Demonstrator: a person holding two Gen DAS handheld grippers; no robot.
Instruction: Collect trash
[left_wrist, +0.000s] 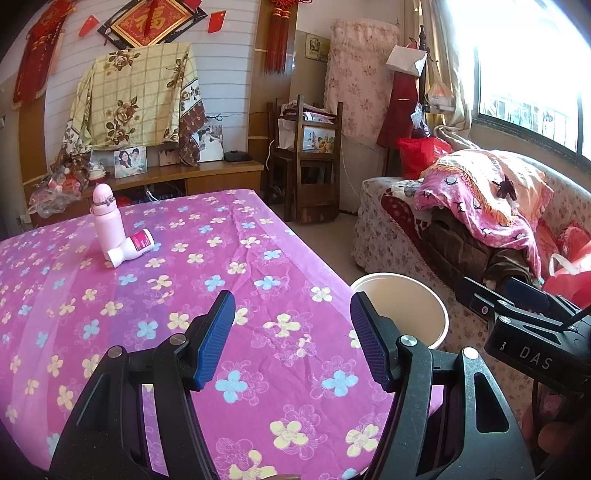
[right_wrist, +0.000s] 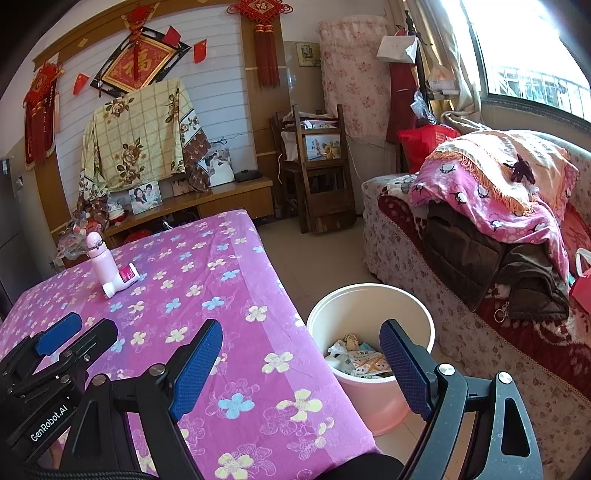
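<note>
Both your left tongs (left_wrist: 291, 339) and right tongs (right_wrist: 301, 373) are released, holding nothing. The bin (right_wrist: 369, 295) at lower center already holds scraps; two bottles (right_wrist: 112, 273) at left remain on the counter (right_wrist: 258, 369).

thin, creased floral cloth (left_wrist: 258, 229) covering the table; smooth glossy plastic bin (right_wrist: 373, 402) holding crumpled paper scraps (right_wrist: 362, 360); matt black plastic gripper frames with ribbed blue pads (left_wrist: 216, 339); glossy pink plastic bottle (left_wrist: 107, 218); dark wooden chair (right_wrist: 321, 173).

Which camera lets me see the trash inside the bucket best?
The right wrist view. It looks down into the bucket, showing crumpled wrappers at the bottom. The left wrist view shows only the bucket's rim and inner wall, partly behind a gripper finger; no trash shows.
</note>
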